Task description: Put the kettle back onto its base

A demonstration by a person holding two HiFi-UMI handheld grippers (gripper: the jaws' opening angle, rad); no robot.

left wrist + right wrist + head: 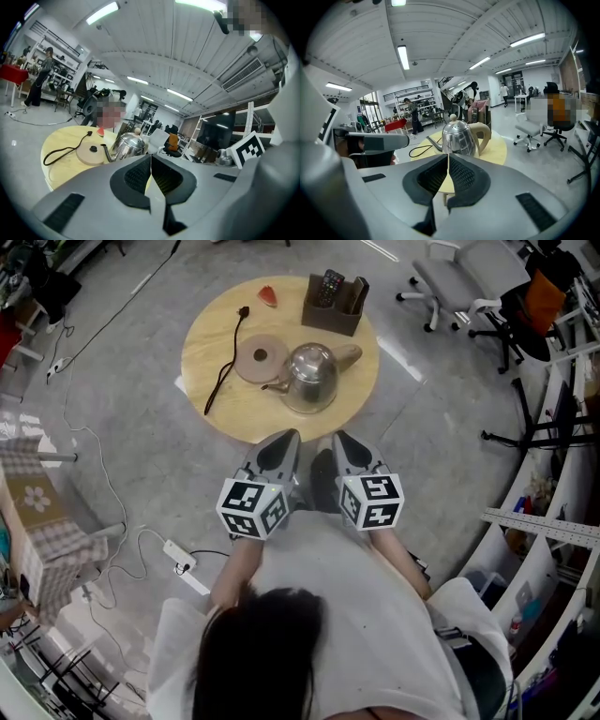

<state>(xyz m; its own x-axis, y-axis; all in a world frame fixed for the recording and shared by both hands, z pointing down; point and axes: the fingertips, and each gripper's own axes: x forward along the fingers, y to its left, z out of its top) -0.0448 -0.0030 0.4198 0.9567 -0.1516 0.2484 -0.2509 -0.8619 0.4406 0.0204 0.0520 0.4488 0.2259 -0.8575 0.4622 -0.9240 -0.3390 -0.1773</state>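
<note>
Jaws shut; kettle nr base; caddy behind.

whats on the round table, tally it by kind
kettle: 1
kettle base with cord: 1
red wedge: 1
brown holder box: 1
total: 4

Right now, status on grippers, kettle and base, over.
Left gripper, right gripper: both shut, empty, short of the table. Kettle beside base, not on it. Nothing seen in the way.
</note>
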